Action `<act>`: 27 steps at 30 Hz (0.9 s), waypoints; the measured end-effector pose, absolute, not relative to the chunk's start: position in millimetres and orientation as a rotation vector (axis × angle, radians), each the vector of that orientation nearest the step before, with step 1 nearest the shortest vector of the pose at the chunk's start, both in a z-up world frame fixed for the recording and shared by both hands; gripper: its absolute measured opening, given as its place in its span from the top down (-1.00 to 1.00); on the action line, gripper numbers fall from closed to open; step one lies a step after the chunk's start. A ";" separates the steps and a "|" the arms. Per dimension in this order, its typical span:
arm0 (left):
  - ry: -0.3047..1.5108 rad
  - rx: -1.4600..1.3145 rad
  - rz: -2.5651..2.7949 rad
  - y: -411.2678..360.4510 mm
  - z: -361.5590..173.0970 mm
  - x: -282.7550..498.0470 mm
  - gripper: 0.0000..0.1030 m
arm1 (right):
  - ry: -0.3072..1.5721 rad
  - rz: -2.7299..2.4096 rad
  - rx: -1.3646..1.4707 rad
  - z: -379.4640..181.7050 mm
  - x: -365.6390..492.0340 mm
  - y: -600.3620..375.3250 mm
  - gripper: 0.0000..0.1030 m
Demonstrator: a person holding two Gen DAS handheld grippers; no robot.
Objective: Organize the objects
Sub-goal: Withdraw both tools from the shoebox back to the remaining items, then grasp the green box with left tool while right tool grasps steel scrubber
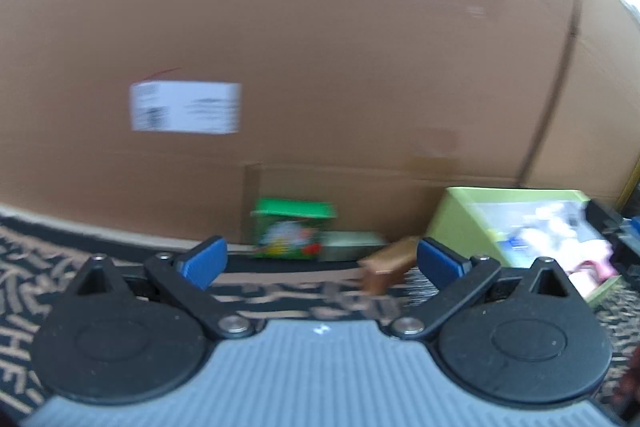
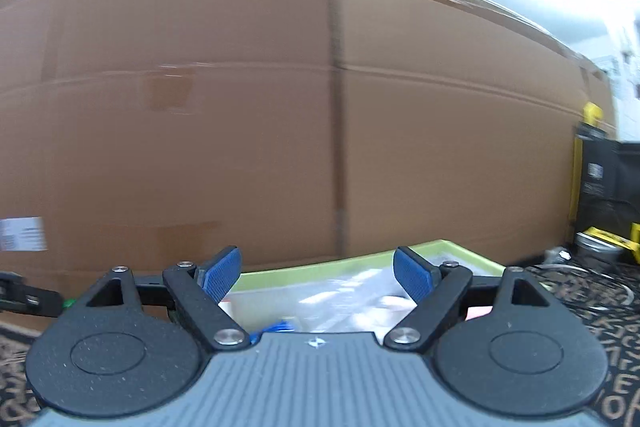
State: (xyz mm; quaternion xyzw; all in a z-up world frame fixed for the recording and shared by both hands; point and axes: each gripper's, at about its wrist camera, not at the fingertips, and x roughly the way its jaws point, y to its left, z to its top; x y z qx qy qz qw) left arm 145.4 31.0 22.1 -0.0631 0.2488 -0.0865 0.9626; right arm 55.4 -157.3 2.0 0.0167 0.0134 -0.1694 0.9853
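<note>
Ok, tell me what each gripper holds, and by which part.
Nothing. The left gripper and right gripper both stand open with nothing between their fingers.

White label (image 1: 186,108) blurred; print unreadable.

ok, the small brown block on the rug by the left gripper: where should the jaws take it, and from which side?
Probably across the brown block's narrow width, coming from above and in front. It lies tilted on the patterned rug, apart from the green box; the view is blurred. The left gripper is open and empty.
</note>
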 end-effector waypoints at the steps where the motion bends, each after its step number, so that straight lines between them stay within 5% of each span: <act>1: 0.494 -0.117 -0.140 37.4 16.9 146.1 -1.00 | 0.024 -0.317 0.020 1.8 54.4 -147.5 -0.68; 5: 0.517 -0.055 -0.023 58.4 5.6 163.6 -1.00 | 0.057 -0.154 -0.011 -3.3 52.9 -98.6 -0.67; 10: 0.557 -0.135 -0.025 77.0 8.0 177.9 -1.00 | 0.247 -0.010 -0.043 -22.0 73.6 -59.4 -0.25; 27: 0.627 -0.113 -0.126 37.0 -7.2 231.0 -1.00 | 0.467 -0.110 -0.012 -50.6 113.9 -62.5 -0.14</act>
